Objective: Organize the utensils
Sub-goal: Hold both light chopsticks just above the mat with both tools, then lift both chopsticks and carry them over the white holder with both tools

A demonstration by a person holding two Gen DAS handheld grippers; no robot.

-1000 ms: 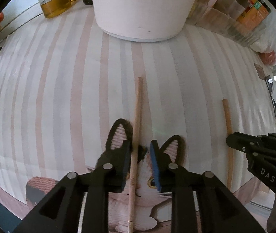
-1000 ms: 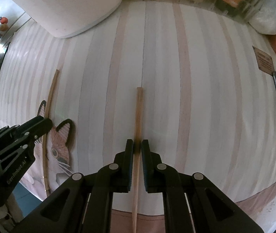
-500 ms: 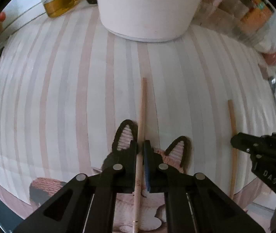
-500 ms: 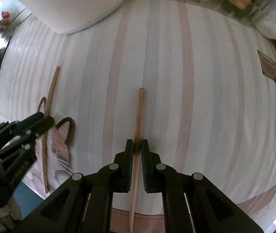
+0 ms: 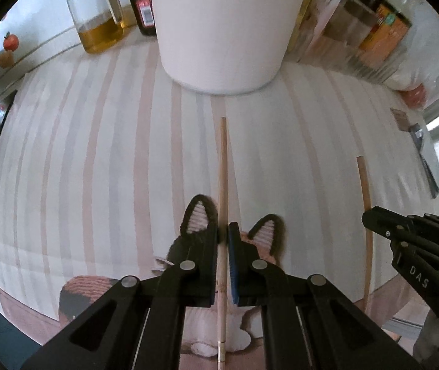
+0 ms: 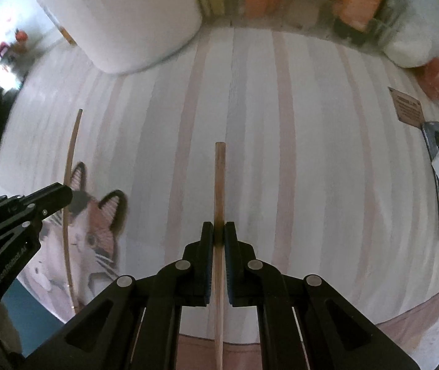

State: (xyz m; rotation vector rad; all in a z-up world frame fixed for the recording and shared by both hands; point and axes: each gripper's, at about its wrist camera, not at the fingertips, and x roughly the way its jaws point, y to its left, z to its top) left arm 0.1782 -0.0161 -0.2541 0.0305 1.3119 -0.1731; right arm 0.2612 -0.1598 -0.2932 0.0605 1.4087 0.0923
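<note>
My left gripper [image 5: 223, 232] is shut on a pale wooden chopstick [image 5: 222, 166] and holds it above the striped cloth [image 5: 96, 154], pointing at a big white container [image 5: 219, 24]. My right gripper [image 6: 218, 231] is shut on a second, browner chopstick [image 6: 219, 178] and holds it the same way. In the left wrist view the right gripper [image 5: 370, 215] shows at the right with its chopstick [image 5: 364, 185]. In the right wrist view the left gripper [image 6: 65, 191] shows at the left with its chopstick [image 6: 71, 145].
An oil jug [image 5: 96, 15] and a dark bottle [image 5: 144, 6] stand behind the container. Spice jars and boxes [image 5: 373, 30] line the back right. A dark knife-like tool [image 6: 438, 178] lies at the cloth's right edge. A cat picture [image 6: 96, 225] is printed near the front.
My left gripper has closed on the pale chopstick and lifted it. Both grippers have risen and tilted up, so the white container and the jars show more fully.
</note>
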